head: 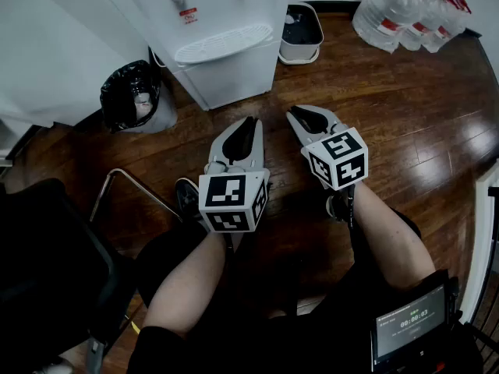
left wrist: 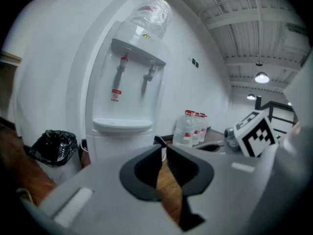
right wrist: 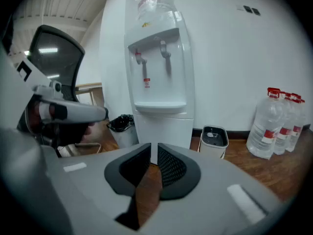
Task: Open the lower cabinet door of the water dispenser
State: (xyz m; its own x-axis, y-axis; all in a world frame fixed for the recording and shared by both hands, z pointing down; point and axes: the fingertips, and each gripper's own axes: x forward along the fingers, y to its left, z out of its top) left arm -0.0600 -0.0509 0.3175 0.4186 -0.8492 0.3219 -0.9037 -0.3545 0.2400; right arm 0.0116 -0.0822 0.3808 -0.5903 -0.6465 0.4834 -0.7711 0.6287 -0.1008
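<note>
Hovering side by side with jaws closed and empty, the left gripper point(head: 249, 120) and right gripper point(head: 293, 114) aim at the tall white plastic water dispenser's point(head: 222, 33) shut lower cabinet door point(head: 234, 84), well ahead, apparently lining up an approach.

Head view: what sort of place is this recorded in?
Likely an office or break-room corner: a white water dispenser, spare water jugs on the wooden floor, and a black office chair.
</note>
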